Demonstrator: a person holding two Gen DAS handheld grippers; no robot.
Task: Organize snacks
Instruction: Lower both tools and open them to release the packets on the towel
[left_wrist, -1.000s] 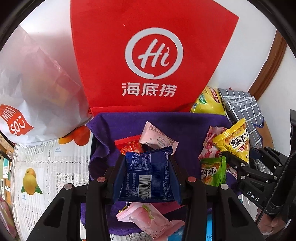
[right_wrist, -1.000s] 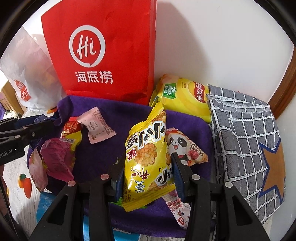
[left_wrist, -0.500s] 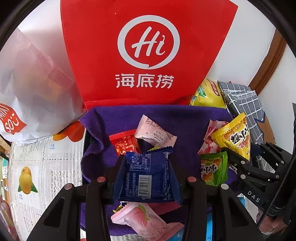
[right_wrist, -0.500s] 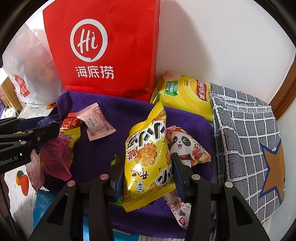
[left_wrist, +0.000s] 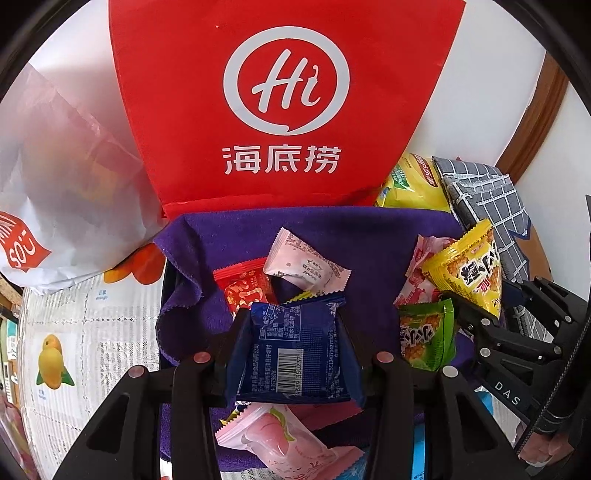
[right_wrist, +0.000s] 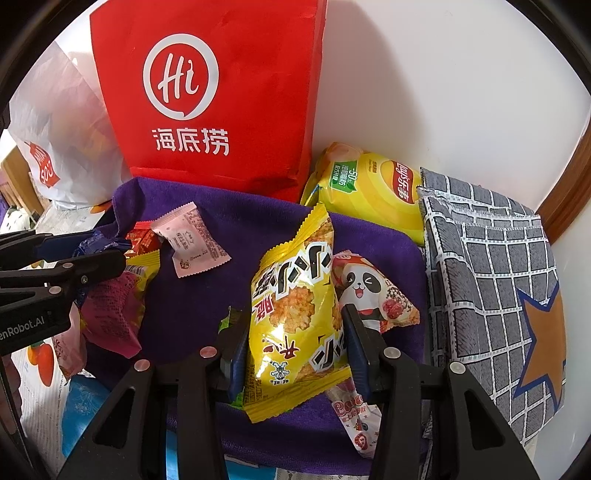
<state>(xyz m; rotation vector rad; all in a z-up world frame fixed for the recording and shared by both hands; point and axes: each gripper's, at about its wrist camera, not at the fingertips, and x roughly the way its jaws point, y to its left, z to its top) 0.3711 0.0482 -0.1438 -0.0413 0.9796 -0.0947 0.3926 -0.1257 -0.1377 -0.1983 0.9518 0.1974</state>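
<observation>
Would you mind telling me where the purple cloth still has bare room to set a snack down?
The widest bare patch of the purple cloth runs along the red bag's base, reaching forward between the pale pink packet and the yellow packet. The left side around the red packet is crowded, as is the right near the panda packet.

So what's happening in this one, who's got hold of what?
A person is sorting snacks on a purple cloth with two handheld grippers. The left gripper is shut on a blue snack packet; the right gripper is shut on a yellow snack packet. More packets lie loose on the cloth, with a red bag standing behind.
</observation>
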